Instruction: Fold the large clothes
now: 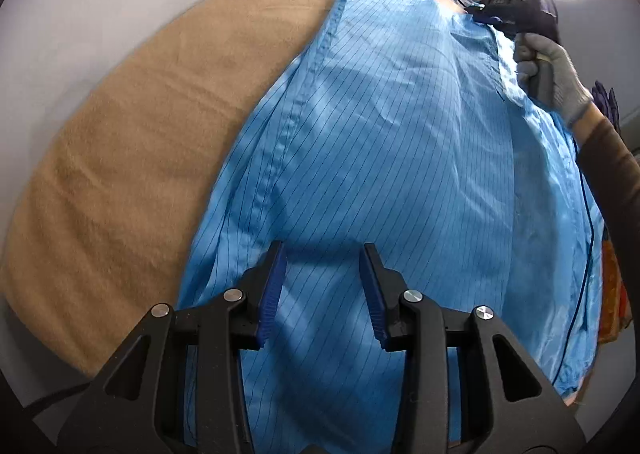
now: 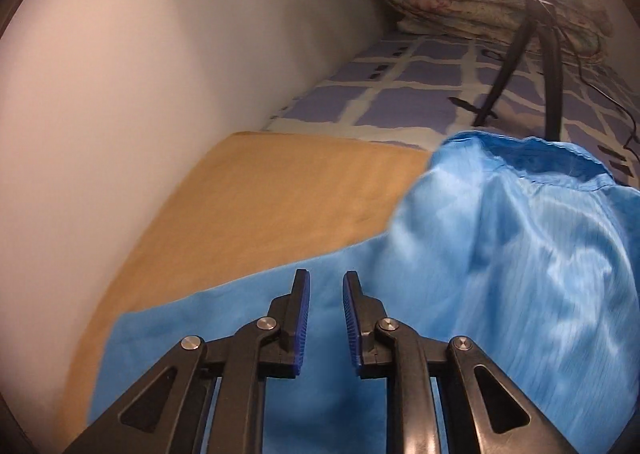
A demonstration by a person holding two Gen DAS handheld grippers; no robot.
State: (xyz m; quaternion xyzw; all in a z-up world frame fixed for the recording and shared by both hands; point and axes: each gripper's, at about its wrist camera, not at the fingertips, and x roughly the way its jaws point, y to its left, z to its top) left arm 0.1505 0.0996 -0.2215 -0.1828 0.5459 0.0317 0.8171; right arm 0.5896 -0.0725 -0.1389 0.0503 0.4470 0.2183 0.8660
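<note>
Tan blanket [image 1: 132,142] fills the left of the frame, with the blue pinstriped garment [image 1: 380,158] spread over it from centre to right. Left gripper [image 1: 323,254] hovers over it at the bottom, fingers apart, nothing pinched. Right gripper [image 2: 326,280] likewise: narrow gap, empty.
</note>
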